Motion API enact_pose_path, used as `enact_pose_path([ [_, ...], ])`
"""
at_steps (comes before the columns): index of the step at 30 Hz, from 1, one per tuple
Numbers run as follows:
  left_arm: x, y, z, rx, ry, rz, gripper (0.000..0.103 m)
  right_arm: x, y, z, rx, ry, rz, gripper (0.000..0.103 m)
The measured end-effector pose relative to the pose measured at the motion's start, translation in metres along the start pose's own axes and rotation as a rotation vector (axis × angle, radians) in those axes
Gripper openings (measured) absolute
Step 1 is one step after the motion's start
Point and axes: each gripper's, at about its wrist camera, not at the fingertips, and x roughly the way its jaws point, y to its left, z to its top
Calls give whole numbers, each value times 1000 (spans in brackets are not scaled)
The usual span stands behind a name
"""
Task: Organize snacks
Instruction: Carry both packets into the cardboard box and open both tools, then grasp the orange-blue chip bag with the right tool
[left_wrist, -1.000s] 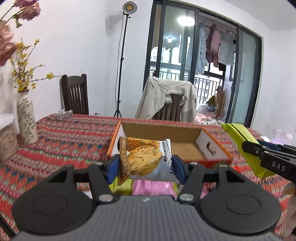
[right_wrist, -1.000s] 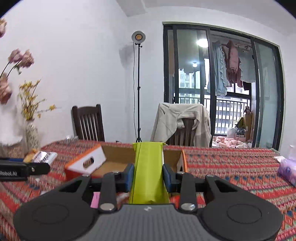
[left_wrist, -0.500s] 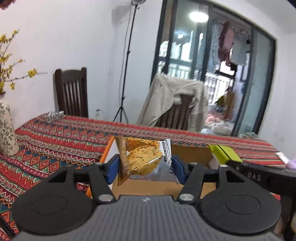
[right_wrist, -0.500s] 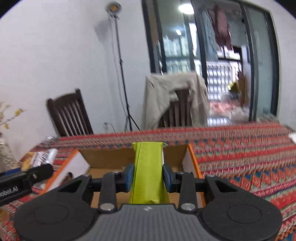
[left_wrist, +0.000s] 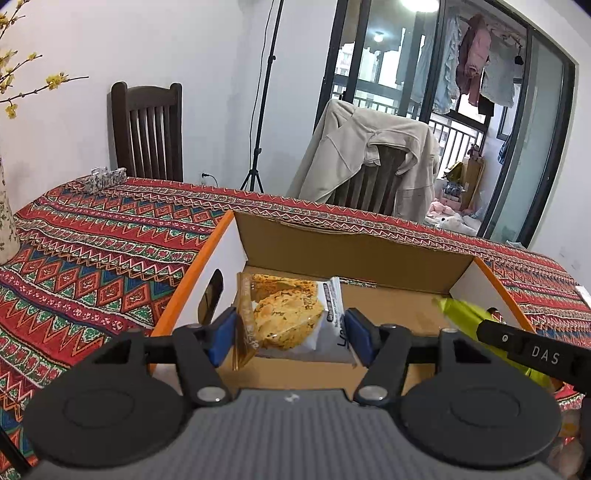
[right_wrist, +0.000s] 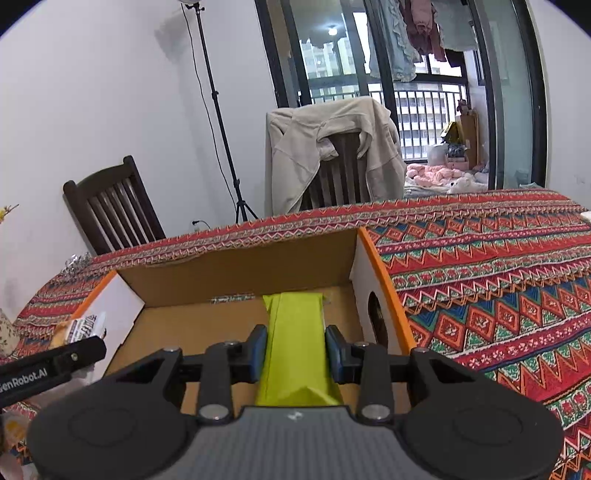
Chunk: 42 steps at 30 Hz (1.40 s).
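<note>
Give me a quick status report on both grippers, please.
Left gripper shut on cookie packet. Right gripper shut on green packet. Both over open cardboard box. Nothing blocking.

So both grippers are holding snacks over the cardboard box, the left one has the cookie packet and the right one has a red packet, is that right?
Not quite. The packet in the right gripper is yellow-green, not red, as the right wrist view shows. The rest holds: the left gripper has its jaws shut on the cookie packet, and both are over the cardboard box.
</note>
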Motion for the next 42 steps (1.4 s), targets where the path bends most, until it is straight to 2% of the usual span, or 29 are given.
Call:
enact_pose_path([
  [1,-1,-1,-1,2,-6,1,70,-1,0,-1,-1,-1,-1,35],
  [2,-3,0,-1,6,-17,-2,76,-4,0,-2,-5,-9,-3,35],
  [3,-5,0,-2,5,-25,0,82,-8,0,-3,-11,-22,-3,41],
  [4,-8,0,-2,0,-36,4,93,-12,1,-3,-14,-33,2,55],
  [5,-12,-2,-2,-6,-53,9,103,-16,2,-3,-15,-43,8,63],
  [6,-15,0,-2,-12,-76,10,103,-19,1,-3,-13,-57,15,82],
  [7,-18,1,-1,-18,-92,6,103,-24,1,-3,-10,-76,20,94],
  [9,-23,4,0,-38,-113,-17,103,-30,0,-2,-10,-104,34,103],
  [13,-30,5,1,-55,-139,-12,103,-37,-3,-1,10,-118,73,103],
  [19,-44,4,10,-78,-150,2,103,-48,-1,1,-11,-143,70,103],
  [28,-85,16,13,-85,-150,0,103,-99,15,10,-70,-214,84,103],
  [33,-109,27,-1,-79,-142,-12,103,-128,19,-4,-124,-219,94,103],
  [42,-145,51,-43,-44,-106,-20,103,-169,8,-60,-192,-173,84,103],
])
